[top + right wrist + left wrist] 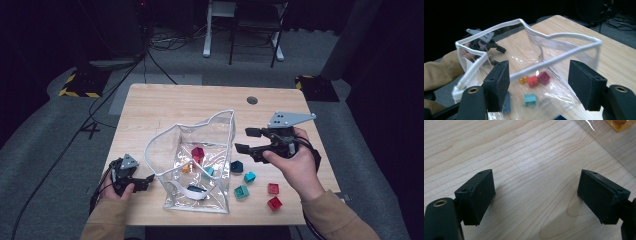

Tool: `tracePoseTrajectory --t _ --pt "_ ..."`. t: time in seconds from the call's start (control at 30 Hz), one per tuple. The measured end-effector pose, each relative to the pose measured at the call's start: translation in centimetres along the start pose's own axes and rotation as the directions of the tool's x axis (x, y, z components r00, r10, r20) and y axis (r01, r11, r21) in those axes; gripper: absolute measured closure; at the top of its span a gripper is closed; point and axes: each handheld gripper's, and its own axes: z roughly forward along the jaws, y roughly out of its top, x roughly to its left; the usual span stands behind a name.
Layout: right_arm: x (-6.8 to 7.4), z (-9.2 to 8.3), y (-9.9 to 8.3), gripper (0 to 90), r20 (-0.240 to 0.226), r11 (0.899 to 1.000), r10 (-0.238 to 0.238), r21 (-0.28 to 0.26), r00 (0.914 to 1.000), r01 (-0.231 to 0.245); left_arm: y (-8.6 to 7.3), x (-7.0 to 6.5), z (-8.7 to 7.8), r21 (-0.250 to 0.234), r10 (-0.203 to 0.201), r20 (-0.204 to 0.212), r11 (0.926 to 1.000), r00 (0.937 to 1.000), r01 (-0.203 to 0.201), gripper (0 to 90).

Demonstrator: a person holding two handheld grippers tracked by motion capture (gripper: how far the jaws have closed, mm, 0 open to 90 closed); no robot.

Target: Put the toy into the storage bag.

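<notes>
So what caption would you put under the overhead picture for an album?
Two hand-held grippers, left and right, flank a clear pouch holding toy bricks, with more bricks loose on the table.

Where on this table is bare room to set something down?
The far strip of the table behind the clear bag is bare, as is the near-left part around the left gripper. It is crowded right of the bag, among the loose blocks.

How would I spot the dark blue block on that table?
Find the clear plastic bag standing open in the middle of the wooden table. Just outside its right wall sits the dark blue block, the loose block nearest the bag and darker than the lighter teal ones beside it.
</notes>
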Motion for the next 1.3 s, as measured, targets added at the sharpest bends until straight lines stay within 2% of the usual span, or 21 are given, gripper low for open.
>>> tracePoseTrajectory --t 0.23,0.53,0.77,0.97,1.13,1.23,1.3 --pt "-1.6 -1.3 -1.8 33.5 0.064 1.0 0.022 0.021 0.9977 -0.023 0.0 0.0 0.0 0.0 0.0 0.0 1.0 1.0 0.0 14.9" --pt "-3.6 -1.2 -5.1 35.7 0.099 0.996 0.074 0.035 0.9924 -0.077 0.0 0.0 0.0 -0.001 -0.002 -0.001 1.0 1.0 0.002 14.9" --pt "-4.6 -0.4 -7.8 38.7 0.103 0.991 0.11 0.065 0.9886 -0.117 0.0 0.0 0.0 -0.001 -0.002 0.0 1.0 1.0 0.002 14.9" --pt "-4.9 0.8 -10.0 38.8 0.097 0.983 0.143 0.105 0.9851 -0.152 0.0 0.0 0.0 -0.001 -0.002 0.0 1.0 1.0 0.002 14.8" --pt "-4.9 2.0 -11.6 38.7 0.109 0.977 0.141 0.148 0.9839 -0.156 0.0 0.0 0.0 0.0 0.0 0.0 1.0 1.0 0.0 14.8" --pt "-4.8 2.7 -12.5 38.7 0.118 0.973 0.124 0.181 0.9852 -0.144 0.0 0.0 0.0 -0.001 -0.001 -0.001 1.0 1.0 0.001 14.8" --pt "-4.8 3.2 -13.0 38.8 0.115 0.969 0.131 0.194 0.9847 -0.152 0.0 0.0 0.0 -0.001 -0.002 -0.001 1.0 1.0 0.002 14.9"
